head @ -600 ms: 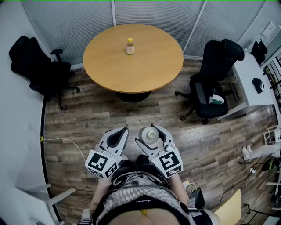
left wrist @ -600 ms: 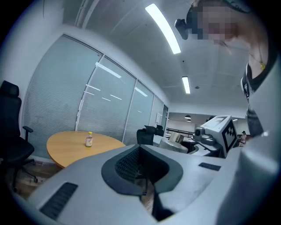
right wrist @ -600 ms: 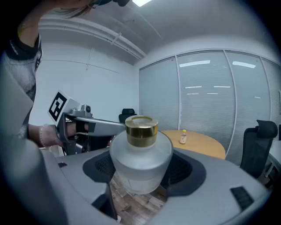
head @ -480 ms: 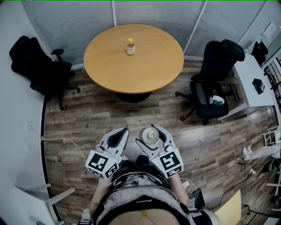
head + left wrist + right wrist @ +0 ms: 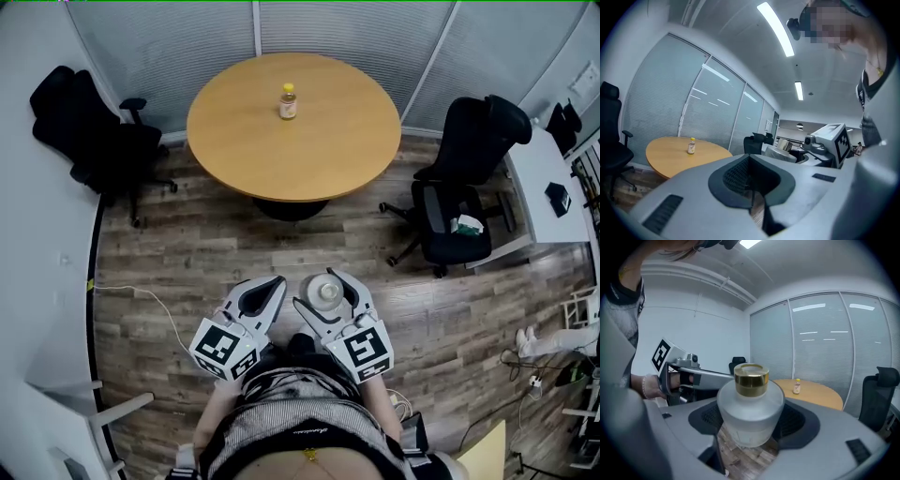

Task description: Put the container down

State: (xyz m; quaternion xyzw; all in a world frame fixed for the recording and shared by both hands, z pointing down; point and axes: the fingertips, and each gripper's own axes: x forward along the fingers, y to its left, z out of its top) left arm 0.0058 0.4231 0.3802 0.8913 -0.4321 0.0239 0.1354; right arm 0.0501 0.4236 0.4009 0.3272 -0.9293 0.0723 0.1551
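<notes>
Head view: against half a second before, little had changed. The round wooden worktop [image 5: 337,141] sat slightly further right in frame, and both tools kept their places at lower centre. Right tool [image 5: 323,291] still clamped the frosted round glass container with gold cap [image 5: 750,404] above the plank floor [image 5: 234,244], well apart from the worktop. Left tool [image 5: 265,292] was clenched, empty. Judgement: set-down not begun; the approach remained to be made.

The round wooden worktop [image 5: 314,155] carries one small bottle [image 5: 288,101], upright, toward its far edge. The worktop stands on a plank floor [image 5: 234,248].
</notes>
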